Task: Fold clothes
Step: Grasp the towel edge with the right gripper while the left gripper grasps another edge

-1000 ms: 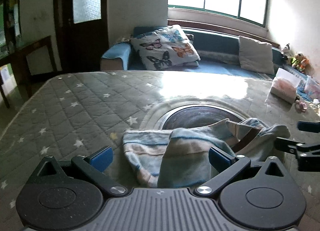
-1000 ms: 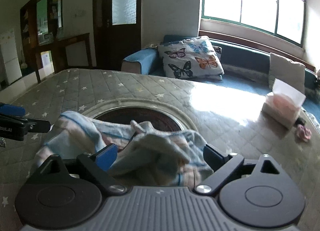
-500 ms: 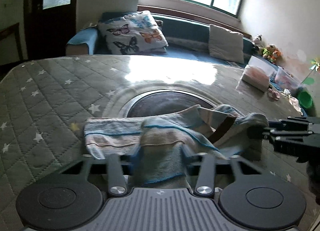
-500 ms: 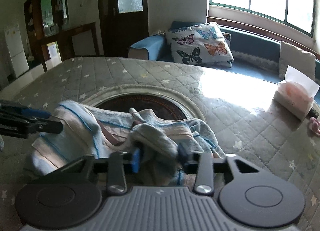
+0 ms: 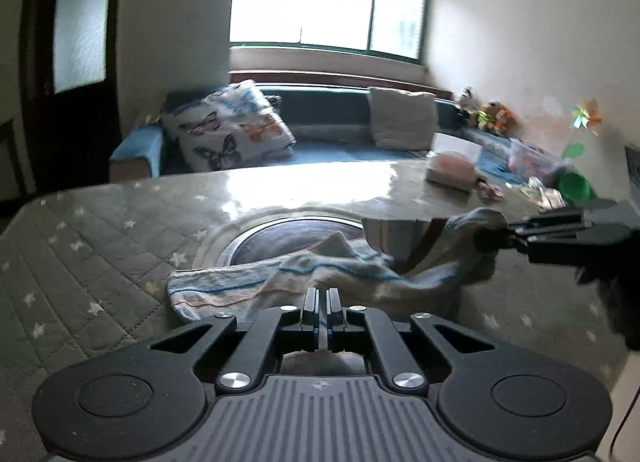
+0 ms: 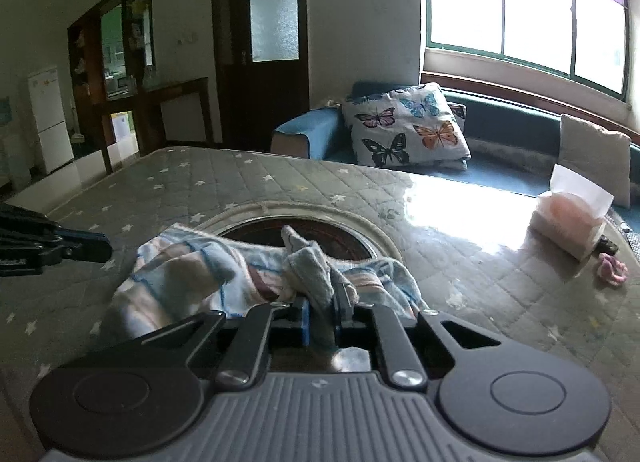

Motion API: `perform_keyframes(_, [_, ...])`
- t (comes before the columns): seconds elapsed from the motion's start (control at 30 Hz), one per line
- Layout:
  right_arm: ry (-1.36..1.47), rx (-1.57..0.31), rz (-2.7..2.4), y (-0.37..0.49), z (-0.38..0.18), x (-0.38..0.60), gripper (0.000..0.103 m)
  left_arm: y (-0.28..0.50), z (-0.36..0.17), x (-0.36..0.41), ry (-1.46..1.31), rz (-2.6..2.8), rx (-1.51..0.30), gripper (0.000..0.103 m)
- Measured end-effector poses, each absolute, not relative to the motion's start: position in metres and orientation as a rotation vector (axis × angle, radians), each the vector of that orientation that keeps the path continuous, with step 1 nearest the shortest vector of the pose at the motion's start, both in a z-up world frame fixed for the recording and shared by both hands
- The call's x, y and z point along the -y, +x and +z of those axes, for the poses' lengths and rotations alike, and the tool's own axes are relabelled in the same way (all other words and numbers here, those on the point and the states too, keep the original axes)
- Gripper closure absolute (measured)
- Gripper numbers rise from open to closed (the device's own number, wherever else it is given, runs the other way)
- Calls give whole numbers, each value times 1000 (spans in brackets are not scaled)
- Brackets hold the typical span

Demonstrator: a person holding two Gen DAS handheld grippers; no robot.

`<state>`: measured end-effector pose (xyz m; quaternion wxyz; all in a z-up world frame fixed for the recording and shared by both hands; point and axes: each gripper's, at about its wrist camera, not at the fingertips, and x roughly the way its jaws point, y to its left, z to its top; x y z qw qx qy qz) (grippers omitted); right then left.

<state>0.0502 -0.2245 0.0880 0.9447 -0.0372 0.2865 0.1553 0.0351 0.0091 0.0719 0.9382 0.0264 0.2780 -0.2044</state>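
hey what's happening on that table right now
A person is starting to fold a striped garment lying crumpled on the quilted table cover. They hold a gripper in each hand. The left gripper is shut on the near edge of the cloth, and the right gripper is closing on a bunched-up part of it. Nothing is folded yet. A tissue box sits off to the side.

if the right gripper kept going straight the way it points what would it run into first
Probably the striped garment itself: the right gripper, jaws closing on a bunched fold, points over the rest of the cloth toward the round dark inset in the table; depth is unclear.
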Motion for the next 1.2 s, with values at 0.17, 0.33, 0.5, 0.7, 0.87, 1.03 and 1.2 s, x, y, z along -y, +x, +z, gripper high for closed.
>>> perform_keyframes(0.17, [-95, -591, 336, 16, 89, 235, 94, 34, 72, -6, 88, -374, -573, 92])
perform_keyframes(0.33, [-126, -609, 360, -17, 87, 240, 94, 52, 72, 4, 94, -366, -572, 50])
perform_keyframes(0.5, [-128, -680, 384, -36, 74, 245, 94, 81, 55, 20, 90, -391, -641, 50])
perform_keyframes(0.7, [-129, -750, 403, -46, 61, 249, 94, 107, 25, 27, 65, -420, -744, 51])
perform_keyframes(0.87, [-136, -774, 412, -48, 61, 252, 90, 101, 19, 25, 86, -448, -753, 93])
perform_keyframes(1.03, [-119, -728, 412, -48, 79, 257, 80, 76, 28, 13, 84, -466, -704, 102])
perform_keyframes(1.2, [-97, -664, 408, -43, 99, 260, 75, 49, 39, 2, 115, -467, -673, 101])
